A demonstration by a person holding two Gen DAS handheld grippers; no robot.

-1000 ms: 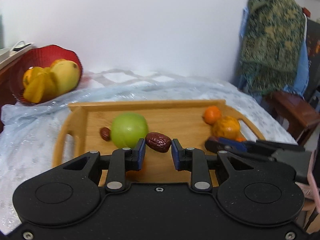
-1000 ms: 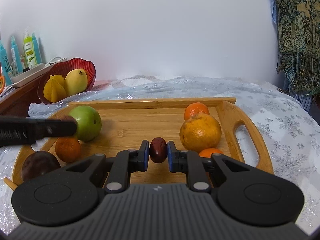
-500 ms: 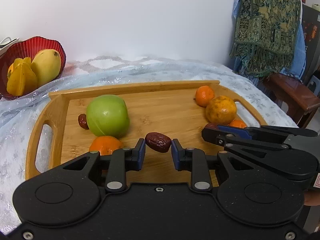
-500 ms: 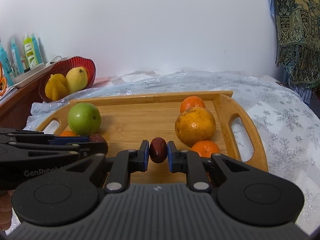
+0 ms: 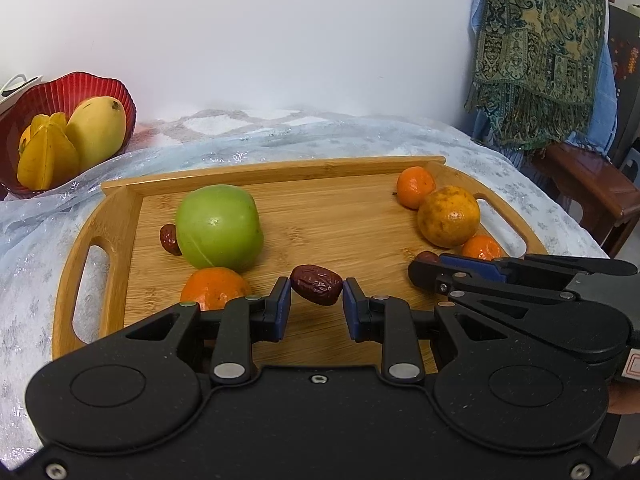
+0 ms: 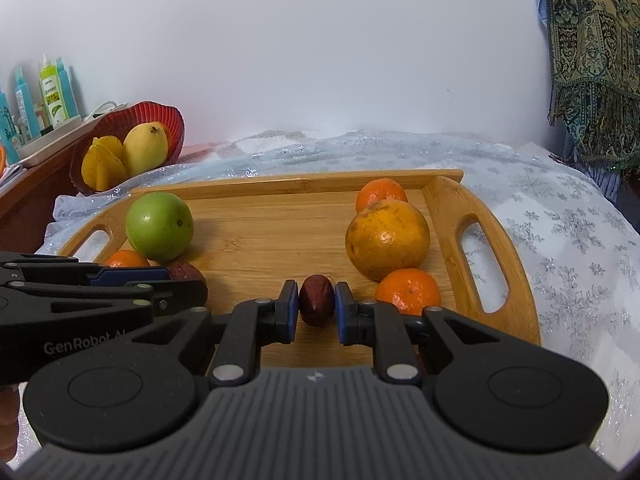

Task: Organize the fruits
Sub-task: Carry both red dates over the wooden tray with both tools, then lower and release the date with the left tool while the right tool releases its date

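A wrinkled red date (image 5: 316, 290) hangs just above the wooden tray (image 5: 272, 170), and my left gripper (image 5: 316, 300) is shut on it. My right gripper (image 6: 317, 308) is shut on a smoother dark date (image 6: 317, 305) over the tray's near edge (image 6: 300, 180). Each gripper shows in the other's view: the right gripper (image 5: 416, 270) and the left gripper (image 6: 200, 288). On the tray lie a green apple (image 5: 218, 232), with a third date (image 5: 169, 239) beside it. A large orange (image 6: 387, 234) and small tangerines (image 6: 408, 291) (image 6: 381, 194) (image 5: 214, 290) lie there too.
A red bowl (image 5: 60, 128) with a mango and a starfruit stands at the back left on the snowflake cloth (image 6: 560, 240). Bottles (image 6: 52, 92) line a shelf at the far left. A patterned throw (image 5: 536, 52) hangs over a wooden chair on the right.
My left gripper, still holding its date, came down and in over the tray beside the right gripper, then stayed still. The right gripper has not moved.
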